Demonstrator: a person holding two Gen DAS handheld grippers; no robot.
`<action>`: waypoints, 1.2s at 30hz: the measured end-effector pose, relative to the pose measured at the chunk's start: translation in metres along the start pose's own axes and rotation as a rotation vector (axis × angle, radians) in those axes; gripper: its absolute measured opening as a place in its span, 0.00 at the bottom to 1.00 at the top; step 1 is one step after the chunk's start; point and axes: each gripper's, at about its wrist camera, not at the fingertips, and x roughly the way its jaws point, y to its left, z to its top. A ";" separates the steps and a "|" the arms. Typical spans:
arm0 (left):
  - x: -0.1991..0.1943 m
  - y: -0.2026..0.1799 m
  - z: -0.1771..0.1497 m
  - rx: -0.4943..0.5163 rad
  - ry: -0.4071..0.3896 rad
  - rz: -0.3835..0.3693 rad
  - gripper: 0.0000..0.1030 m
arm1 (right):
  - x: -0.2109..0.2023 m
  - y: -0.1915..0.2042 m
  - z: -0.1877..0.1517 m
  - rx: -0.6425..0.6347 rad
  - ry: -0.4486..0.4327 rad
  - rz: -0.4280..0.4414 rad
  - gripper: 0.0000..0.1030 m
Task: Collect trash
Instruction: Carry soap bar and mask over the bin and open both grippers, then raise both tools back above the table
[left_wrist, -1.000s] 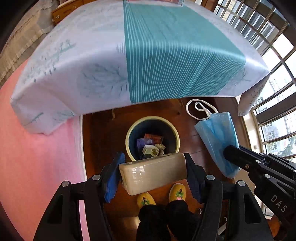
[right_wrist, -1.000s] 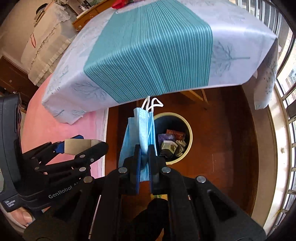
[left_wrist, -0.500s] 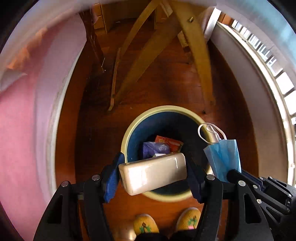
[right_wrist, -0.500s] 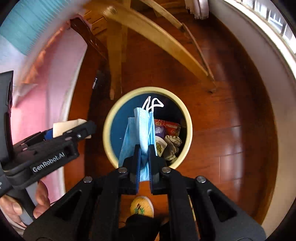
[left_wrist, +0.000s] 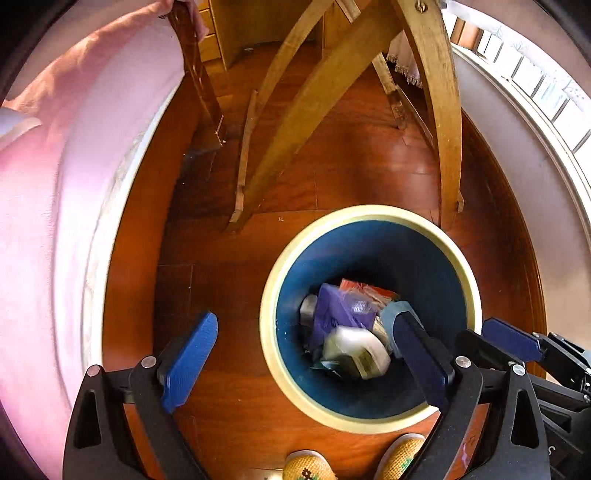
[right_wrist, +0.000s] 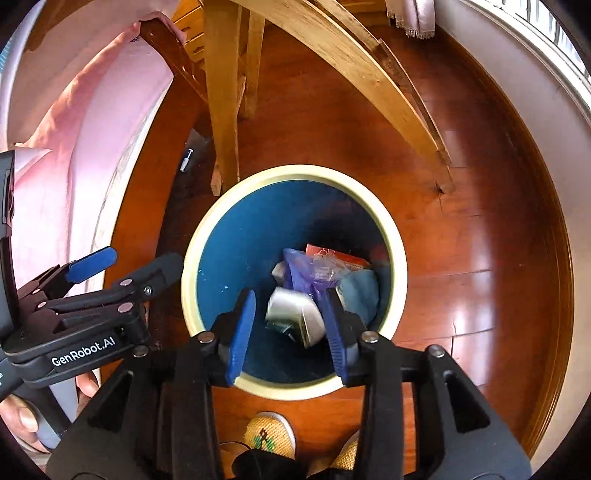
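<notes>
Both tongs hang over the bin on the wooden floor, spread wide and holding nothing. The left tongs straddle the bin's rim at nine o'clock; the right tongs sit above its six o'clock side. Inside the bin lie the white box, the blue mask, a purple wrapper and a red packet, heaped together toward three o'clock.

Your trash bin sits just ahead of your fingers, table legs behind it.
</notes>
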 end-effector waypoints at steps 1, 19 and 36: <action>-0.005 0.001 0.000 -0.004 -0.004 0.000 0.94 | -0.006 0.001 0.001 0.005 0.000 0.002 0.33; -0.216 0.014 0.044 -0.047 0.028 0.043 0.94 | -0.218 0.076 0.036 0.053 -0.021 -0.007 0.34; -0.491 0.024 0.134 0.072 -0.251 -0.099 0.94 | -0.478 0.185 0.113 -0.052 -0.277 -0.046 0.35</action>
